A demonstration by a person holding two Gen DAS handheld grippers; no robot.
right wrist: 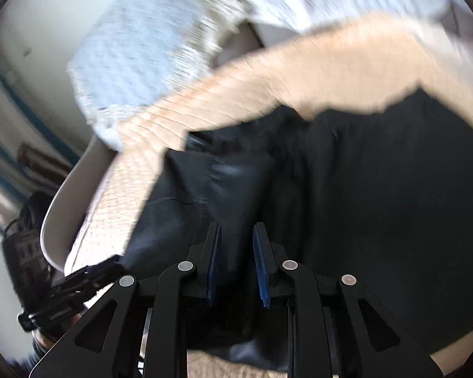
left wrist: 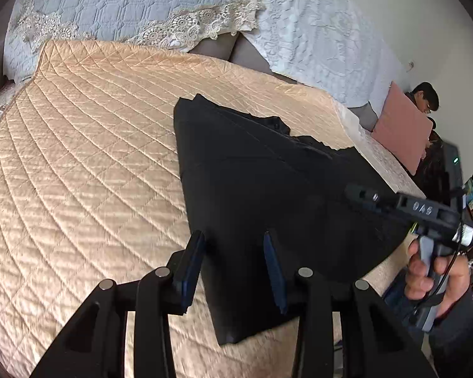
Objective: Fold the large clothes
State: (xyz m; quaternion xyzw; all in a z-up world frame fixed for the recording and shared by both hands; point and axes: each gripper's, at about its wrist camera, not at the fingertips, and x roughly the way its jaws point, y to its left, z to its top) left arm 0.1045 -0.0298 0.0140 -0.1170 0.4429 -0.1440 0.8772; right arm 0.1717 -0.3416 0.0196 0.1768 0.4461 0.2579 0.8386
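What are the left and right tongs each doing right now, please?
Left tongs: open over the black garment, nothing gripped.
Right tongs: open a little, garment fabric between them, apparently not pinched.

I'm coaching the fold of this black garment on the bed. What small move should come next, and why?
Probably close the left gripper on the black garment: its jaws stand apart over the near edge, which lies flat on the peach quilt. The right gripper is also apart over dark cloth.

Garment (left wrist: 268, 182) is laid flat on the quilted cover (left wrist: 88, 163), toward its right edge, near corner overhanging slightly. Lace-trimmed pillows (left wrist: 126, 3) are stacked behind the cover's far edge. A cushion (left wrist: 400, 129) is propped beyond the right edge.
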